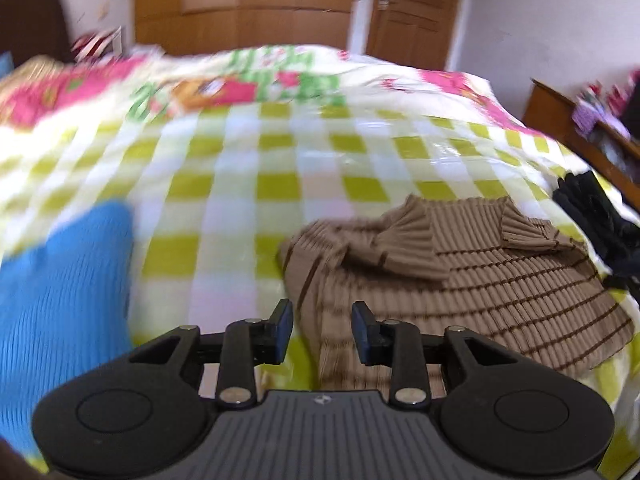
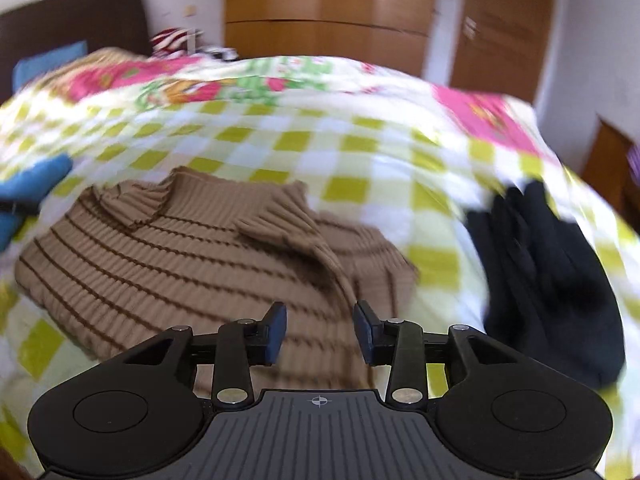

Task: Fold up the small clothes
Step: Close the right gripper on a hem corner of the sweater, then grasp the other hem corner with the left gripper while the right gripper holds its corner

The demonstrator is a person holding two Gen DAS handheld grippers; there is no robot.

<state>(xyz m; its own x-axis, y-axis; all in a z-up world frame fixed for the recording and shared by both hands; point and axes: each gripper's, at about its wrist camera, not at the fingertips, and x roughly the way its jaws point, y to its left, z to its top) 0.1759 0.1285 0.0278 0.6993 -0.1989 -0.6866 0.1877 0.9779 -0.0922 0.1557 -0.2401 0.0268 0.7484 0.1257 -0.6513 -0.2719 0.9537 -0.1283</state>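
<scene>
In the left wrist view, a bright blue ribbed knit garment [image 1: 60, 288] fills the lower left of the frame, blurred. Right of it, at bottom centre, the left gripper [image 1: 322, 330] hangs with its jaws partly apart and nothing between them; its blue pads [image 1: 285, 330] sit over the left edge of the tan ribbed knit sweater with thin dark brown stripes [image 1: 500, 280], which spreads across the lower right. At the far right edge lies a black soft garment [image 1: 600, 216].

In the right wrist view the same sweater [image 2: 160, 256] lies from centre left to centre, both sleeves folded in across its chest. The right gripper [image 2: 320, 330] at bottom centre is likewise part open and empty, above the sweater's lower right portion. The black garment [image 2: 552, 280] lies at the right, apart from the sweater.

Everything rests on a yellow-green and white checked bedspread [image 2: 360, 148], soft and slightly rumpled.

The risks, as I judge them: the thick, stretchy rib knit may slip from a shallow pinch, or the jaws may catch the bedspread along with the hem. Lifting the two sides unevenly could spill the tucked sleeves and skew the next fold.
</scene>
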